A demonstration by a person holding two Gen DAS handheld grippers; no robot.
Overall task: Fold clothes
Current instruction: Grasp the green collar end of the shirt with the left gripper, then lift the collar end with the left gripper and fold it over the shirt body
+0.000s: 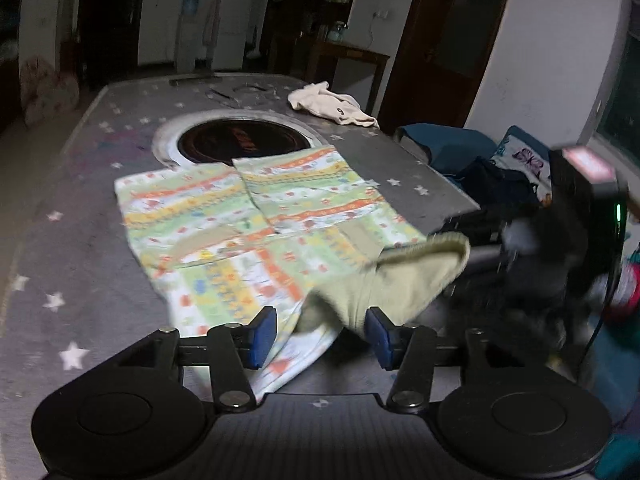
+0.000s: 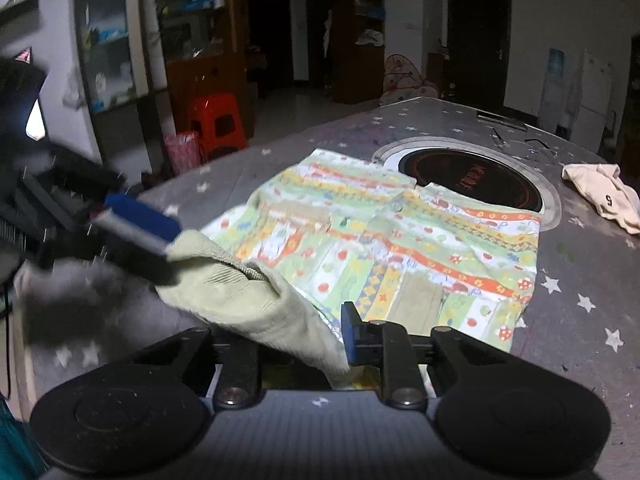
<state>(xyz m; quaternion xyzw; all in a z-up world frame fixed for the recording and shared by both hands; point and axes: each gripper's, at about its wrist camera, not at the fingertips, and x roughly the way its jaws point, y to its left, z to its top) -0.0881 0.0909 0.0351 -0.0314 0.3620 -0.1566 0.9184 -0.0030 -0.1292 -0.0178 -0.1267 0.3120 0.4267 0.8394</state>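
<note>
Left gripper (image 1: 321,336) slack around patterned shorts (image 1: 248,216); right gripper (image 2: 320,336), cloth-hidden, seemingly tight on them.

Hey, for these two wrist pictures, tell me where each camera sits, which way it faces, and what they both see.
Left wrist: on the left gripper, at the table's near edge, facing across the patterned trousers to the round cooktop; its own fingers show below, the right gripper blurred at right.
Right wrist: on the right gripper, facing the trousers from their other side; the left gripper shows upper left.
Shared: trousers, cooktop, cream garment.
</note>
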